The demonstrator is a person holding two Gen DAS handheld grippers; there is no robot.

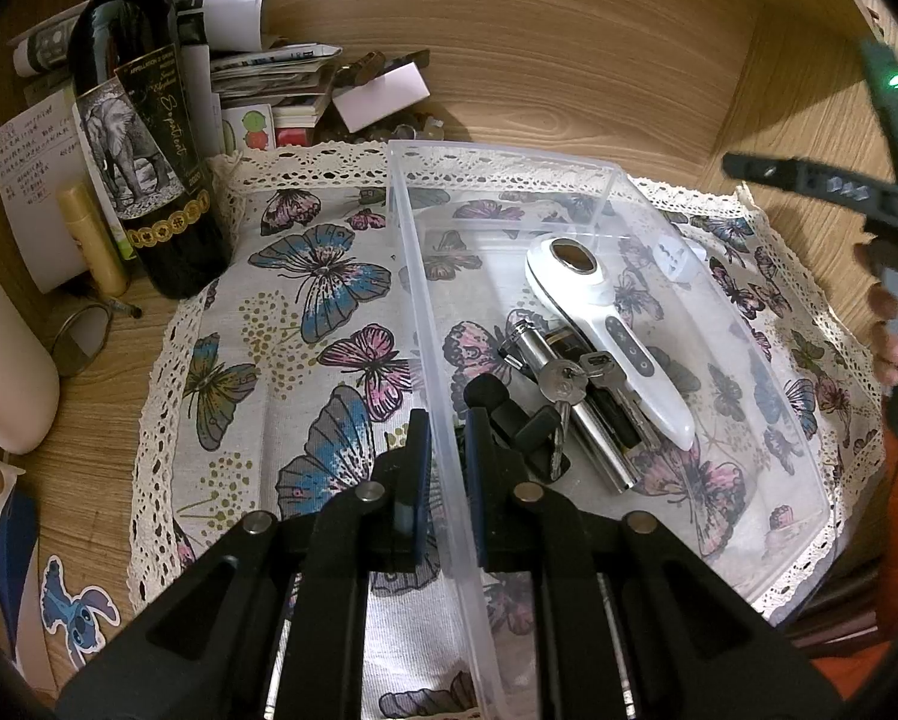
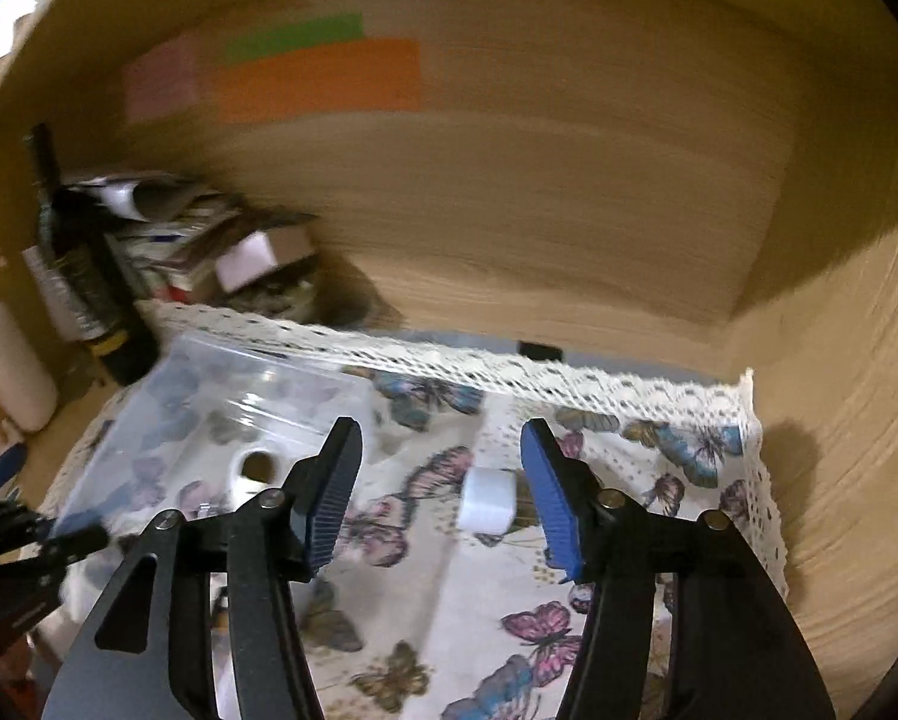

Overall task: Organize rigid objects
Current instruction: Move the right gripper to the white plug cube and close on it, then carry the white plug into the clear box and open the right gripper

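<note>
A clear plastic box [image 1: 508, 180] stands on a butterfly-print cloth [image 1: 305, 312]. Inside it lie a white handheld device [image 1: 604, 330], a bunch of keys [image 1: 568, 381], a silver cylinder [image 1: 592, 450] and a black piece [image 1: 526, 426]. My left gripper [image 1: 447, 420] is shut on the box's near left wall, one pad on each side of it. My right gripper [image 2: 440, 438] is open above the cloth to the right of the box [image 2: 209, 384], with nothing between its pads. A small white block [image 2: 487, 501] lies on the cloth beyond its right finger. The right wrist view is blurred.
A dark wine bottle [image 1: 143, 150], a gold tube [image 1: 92, 240] and a pile of papers and booklets [image 1: 269, 78] crowd the back left corner. A cream container [image 1: 5, 360] stands at the left. Wooden walls [image 2: 568, 210] close in the back and right.
</note>
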